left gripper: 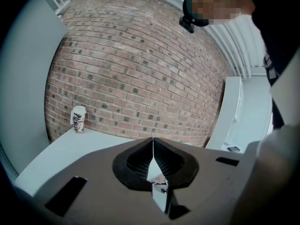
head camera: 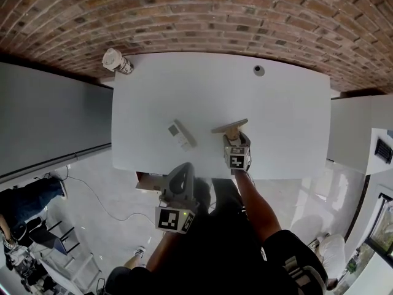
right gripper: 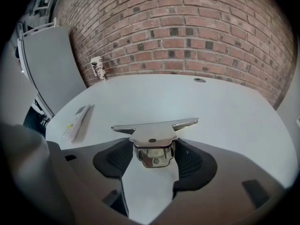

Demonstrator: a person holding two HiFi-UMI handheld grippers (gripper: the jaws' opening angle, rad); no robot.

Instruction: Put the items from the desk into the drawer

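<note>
Our right gripper (right gripper: 153,150) stands wide, its pads pressing the sides of the metal clip (right gripper: 154,128). The clip looks light, stiff and slick, so we would grip its boxy body, not the thin wings.

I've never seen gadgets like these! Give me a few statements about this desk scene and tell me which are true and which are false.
1. A metal clip sits between the jaws of the right claw. True.
2. The left claw holds the remote. False: its jaws are together and empty, and the remote lies on the desk.
3. A patterned cup stands at the desk's far left corner. True.
4. The wall behind the desk is painted white. False: it is bare brick.
</note>
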